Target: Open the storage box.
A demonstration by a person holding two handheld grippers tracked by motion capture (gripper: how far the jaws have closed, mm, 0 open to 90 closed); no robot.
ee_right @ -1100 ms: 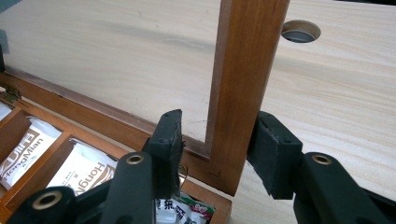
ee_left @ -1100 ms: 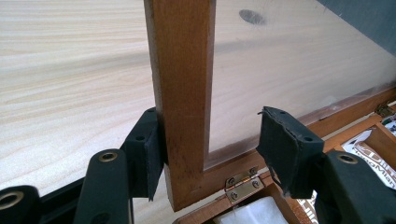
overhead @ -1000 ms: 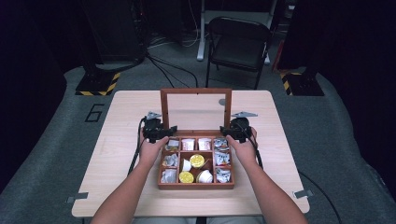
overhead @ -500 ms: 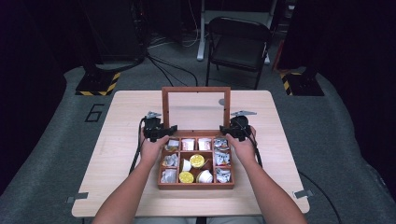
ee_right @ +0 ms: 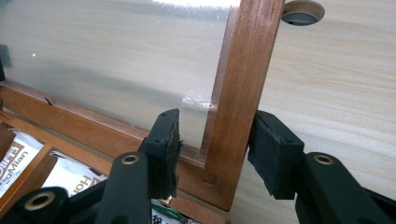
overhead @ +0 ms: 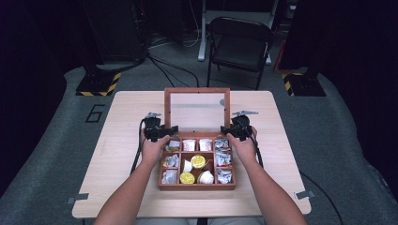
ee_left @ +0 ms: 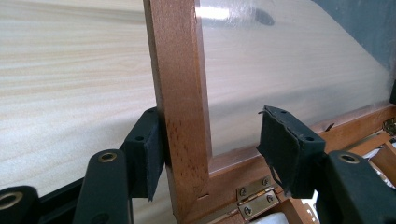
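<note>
High view: wooden box (overhead: 197, 183) mid-table, glass-paned lid (overhead: 197, 92) standing open behind compartments of packets and cups. Left gripper (overhead: 161, 131) straddles left lid stile, one pad touching, other clear. Right gripper (overhead: 232, 131) straddles right stile, jaws just been opening, no clamp. Opening looks done, or closing not begun.

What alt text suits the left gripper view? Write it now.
The left gripper holds its open black jaws astride the upright wooden lid, one pad against its outer edge, the other off the clear pane. A brass hinge sits below.
</note>
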